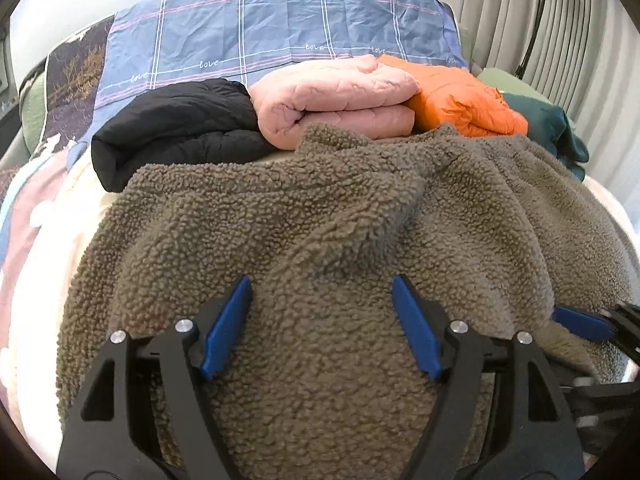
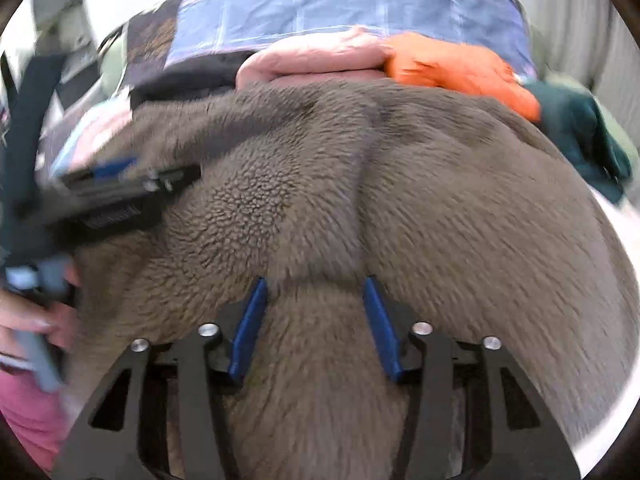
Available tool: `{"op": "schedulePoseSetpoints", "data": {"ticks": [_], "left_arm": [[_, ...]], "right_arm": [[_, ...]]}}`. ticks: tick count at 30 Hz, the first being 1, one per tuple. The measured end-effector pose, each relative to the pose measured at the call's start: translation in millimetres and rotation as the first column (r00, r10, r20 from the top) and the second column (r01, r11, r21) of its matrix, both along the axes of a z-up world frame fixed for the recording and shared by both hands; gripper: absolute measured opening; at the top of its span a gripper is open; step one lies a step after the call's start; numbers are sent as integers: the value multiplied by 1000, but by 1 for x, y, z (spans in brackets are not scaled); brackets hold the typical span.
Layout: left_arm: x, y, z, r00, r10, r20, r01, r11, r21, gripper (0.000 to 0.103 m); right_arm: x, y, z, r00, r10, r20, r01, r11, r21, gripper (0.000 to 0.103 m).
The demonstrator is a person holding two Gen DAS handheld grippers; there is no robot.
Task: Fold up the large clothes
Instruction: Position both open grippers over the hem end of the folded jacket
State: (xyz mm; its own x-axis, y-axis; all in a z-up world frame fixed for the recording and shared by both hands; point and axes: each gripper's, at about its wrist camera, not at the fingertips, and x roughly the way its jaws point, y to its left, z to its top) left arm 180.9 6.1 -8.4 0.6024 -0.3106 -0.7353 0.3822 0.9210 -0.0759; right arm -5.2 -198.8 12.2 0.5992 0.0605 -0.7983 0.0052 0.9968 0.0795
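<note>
A large grey-brown fleece garment lies rumpled over the bed and fills both views. My left gripper is open, its blue pads spread wide over the fleece, with nothing held. My right gripper is open too, and a fold of the fleece bulges up between its blue pads; the view is blurred. The right gripper's blue fingertip shows at the right edge of the left wrist view. The left gripper shows blurred at the left of the right wrist view.
Folded padded jackets lie in a row behind the fleece: black, pink, orange and dark teal. A blue plaid sheet covers the back. Curtains and a black lamp stand stand at the right.
</note>
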Motion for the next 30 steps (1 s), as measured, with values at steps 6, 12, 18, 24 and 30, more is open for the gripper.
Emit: {"op": "schedulePoseSetpoints", "data": {"ticks": [6,12,18,24,30], "left_arm": [[-1,-1,0,1000,-14,-6,13,1000,-14,76],[-1,1,0,1000,-8,-5,8,1000,-15,77],[-2,-3,0,1000,-11,1,11,1000,5,78],[-2,-4,1,1000,-10,-2,10,1000,-5,78],[-1,-4,0,1000,-5,-4,5,1000,-3,78]], "right_arm": [[-51,21,-29,997,53,62,-44,989,-138,49],[-71,29,6,998,12,54,-7,995,-103,49],[-70,29,-31,999,27,21,-24,990,-140,52],[-68,29,-35,999,38,26,-34,989,-144,52],[-70,31,-40,998,45,40,-39,990,-135,52]]}}
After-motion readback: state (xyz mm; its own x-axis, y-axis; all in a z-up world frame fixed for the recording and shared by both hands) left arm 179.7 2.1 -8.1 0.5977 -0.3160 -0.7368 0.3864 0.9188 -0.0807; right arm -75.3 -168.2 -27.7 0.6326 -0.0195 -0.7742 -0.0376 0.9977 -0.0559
